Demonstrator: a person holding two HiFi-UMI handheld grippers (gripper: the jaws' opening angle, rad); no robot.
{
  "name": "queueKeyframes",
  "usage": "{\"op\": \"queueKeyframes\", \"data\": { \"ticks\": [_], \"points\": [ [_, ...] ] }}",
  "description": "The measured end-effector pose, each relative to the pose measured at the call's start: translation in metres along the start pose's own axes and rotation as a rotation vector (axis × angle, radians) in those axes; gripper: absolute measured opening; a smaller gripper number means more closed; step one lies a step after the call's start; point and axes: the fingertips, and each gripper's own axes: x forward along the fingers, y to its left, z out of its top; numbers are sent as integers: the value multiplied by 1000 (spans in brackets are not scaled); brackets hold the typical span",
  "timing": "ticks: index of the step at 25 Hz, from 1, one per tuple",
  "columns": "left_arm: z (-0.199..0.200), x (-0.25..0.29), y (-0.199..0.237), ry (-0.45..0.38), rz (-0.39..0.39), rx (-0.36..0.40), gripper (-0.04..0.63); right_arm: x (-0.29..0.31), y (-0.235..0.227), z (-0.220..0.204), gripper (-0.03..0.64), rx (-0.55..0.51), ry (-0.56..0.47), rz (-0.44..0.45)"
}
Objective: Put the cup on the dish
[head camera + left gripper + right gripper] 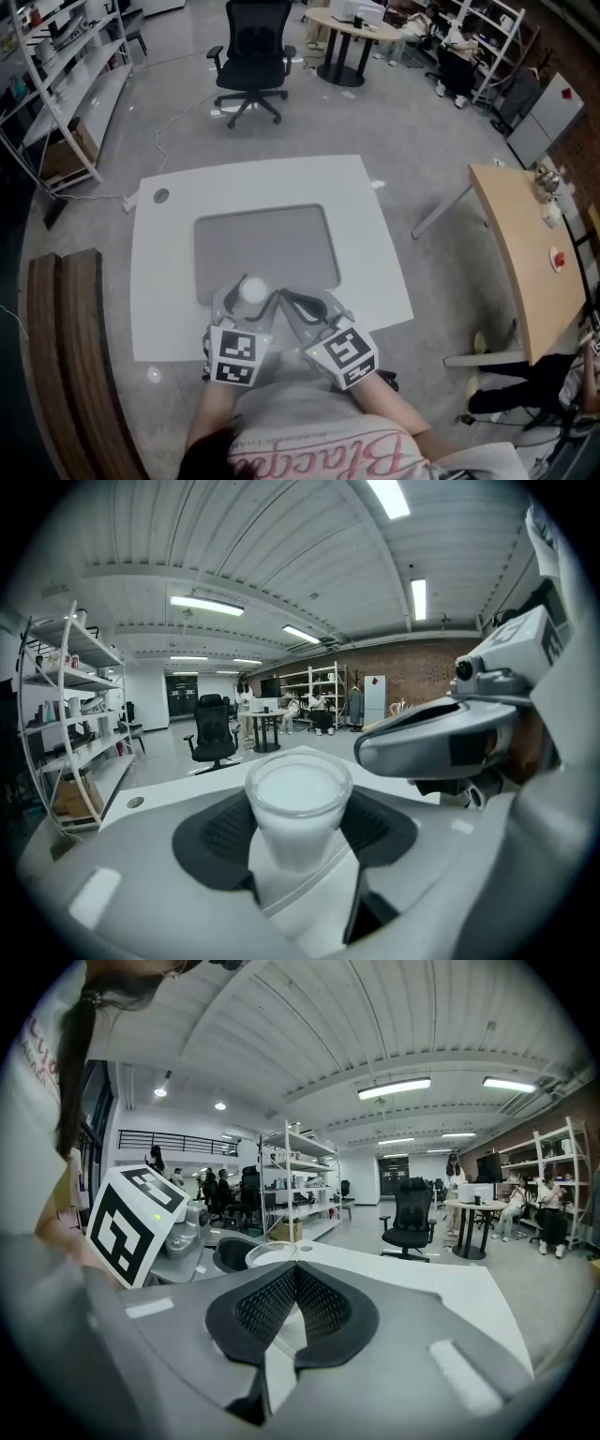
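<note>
A small white cup (251,290) sits between the jaws of my left gripper (248,298) at the near edge of the grey mat (267,246). The left gripper view shows the cup (298,794) upright, clamped by the dark pads of the left gripper (298,829). Close to its right, my right gripper (289,302) is shut with nothing in it; its pads meet in the right gripper view (293,1302). That view also catches the cup's rim (272,1253) just left of the jaws. No dish shows in any view.
The white table (366,234) has a round cable hole (161,195) at its far left. Beyond it stand a black office chair (253,56) and shelves (66,84). A wooden desk (525,253) is to the right, a wooden bench (66,356) to the left.
</note>
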Motion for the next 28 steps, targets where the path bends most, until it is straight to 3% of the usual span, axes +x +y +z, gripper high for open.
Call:
{"op": "queueKeyframes", "data": {
  "ticks": [13,28],
  "points": [
    [-25,84,28,41,33,-23,264,29,-55,-4,2,12,45,23],
    [-60,125,33,118,-19,-46,264,44,-61,-10,2,42,81,40]
  ]
}}
